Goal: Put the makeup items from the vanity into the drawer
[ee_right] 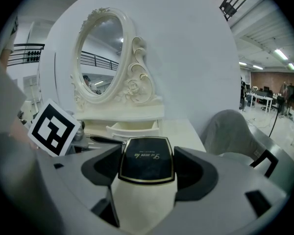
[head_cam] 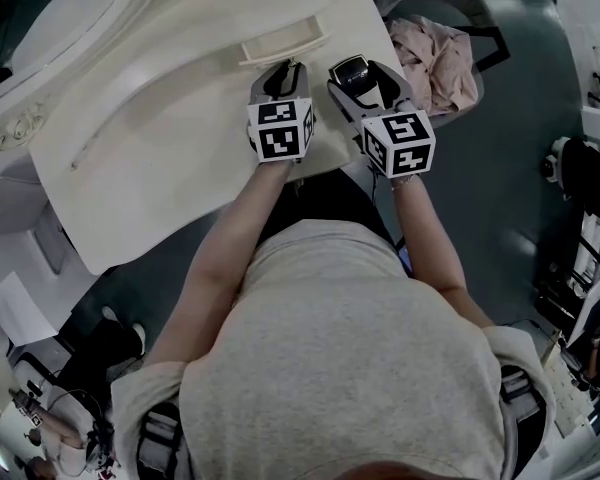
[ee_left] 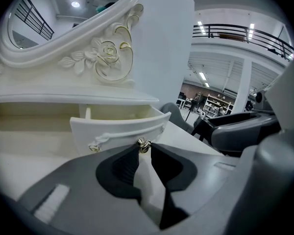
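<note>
A small white drawer [head_cam: 280, 43] stands pulled out from the vanity's upper shelf. Its curved front [ee_left: 117, 129] carries a gold knob [ee_left: 143, 145]. My left gripper [ee_left: 144, 151] reaches over the vanity top to that front, jaw tips pinched on the knob [head_cam: 283, 68]. Just to its right, my right gripper [head_cam: 358, 68] is shut on a black compact with a gold rim [ee_right: 146, 161], held flat between the pads in front of the drawer [ee_right: 132, 129]. The inside of the drawer is hidden.
The white vanity top [head_cam: 160, 138] spreads out left of the grippers. An oval mirror in a carved frame [ee_right: 100, 58] rises behind the drawer. A grey chair [ee_right: 230, 131] with pink cloth [head_cam: 435, 53] on it stands to the right of the vanity.
</note>
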